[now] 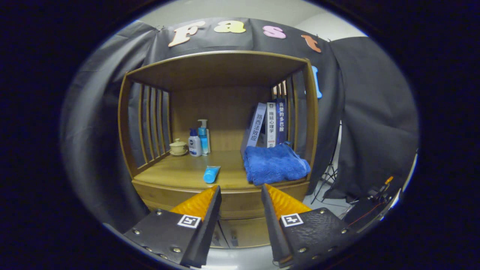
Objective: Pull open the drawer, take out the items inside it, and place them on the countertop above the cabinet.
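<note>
**Gripper held apart before the closed cabinet front**

Gripper view: the gripper (240, 191) has its two fingers spread, nothing between them, hanging in front of the wooden cabinet (221, 75). Through the gap between the fingers shows the drawer front (240, 204), which looks shut; whatever is inside is hidden.

On the wooden tabletop (176, 170) above the drawer I count:
- one light-blue plastic tube (211, 174) lying flat, at about 11 o'clock from the fingertips, just beyond them;
- one folded blue terry towel (275, 164) at about 1 o'clock, near the front edge;
- three upright books (267, 124) behind the towel, the leftmost tilted;
- two bottles (198, 139) at the back, one white with a blue cap, one blue pump bottle, side by side;
- one small cream lidded cup (178, 146) on a saucer, just beside the bottles at their 9 o'clock.
</note>
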Available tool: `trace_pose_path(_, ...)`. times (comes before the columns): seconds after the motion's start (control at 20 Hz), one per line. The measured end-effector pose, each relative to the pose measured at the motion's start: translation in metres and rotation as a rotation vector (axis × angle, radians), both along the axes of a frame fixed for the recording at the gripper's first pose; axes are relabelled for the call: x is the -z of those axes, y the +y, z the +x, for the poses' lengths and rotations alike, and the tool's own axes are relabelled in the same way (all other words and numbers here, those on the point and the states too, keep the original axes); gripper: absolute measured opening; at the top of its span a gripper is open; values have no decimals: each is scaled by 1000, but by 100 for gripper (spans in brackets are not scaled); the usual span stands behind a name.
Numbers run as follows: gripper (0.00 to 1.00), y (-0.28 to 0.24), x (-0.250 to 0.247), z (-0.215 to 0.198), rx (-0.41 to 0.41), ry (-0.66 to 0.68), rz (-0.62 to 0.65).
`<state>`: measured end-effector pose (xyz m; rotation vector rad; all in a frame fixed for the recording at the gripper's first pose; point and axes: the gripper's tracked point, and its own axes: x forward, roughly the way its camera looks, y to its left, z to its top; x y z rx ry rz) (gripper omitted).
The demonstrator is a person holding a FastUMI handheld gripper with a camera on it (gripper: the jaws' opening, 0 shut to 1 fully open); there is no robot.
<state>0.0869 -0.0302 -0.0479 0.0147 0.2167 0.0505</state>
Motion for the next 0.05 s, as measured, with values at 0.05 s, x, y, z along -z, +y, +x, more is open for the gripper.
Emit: trace_pose_path(0.05,63,-1,0,-6,-36,6,10)
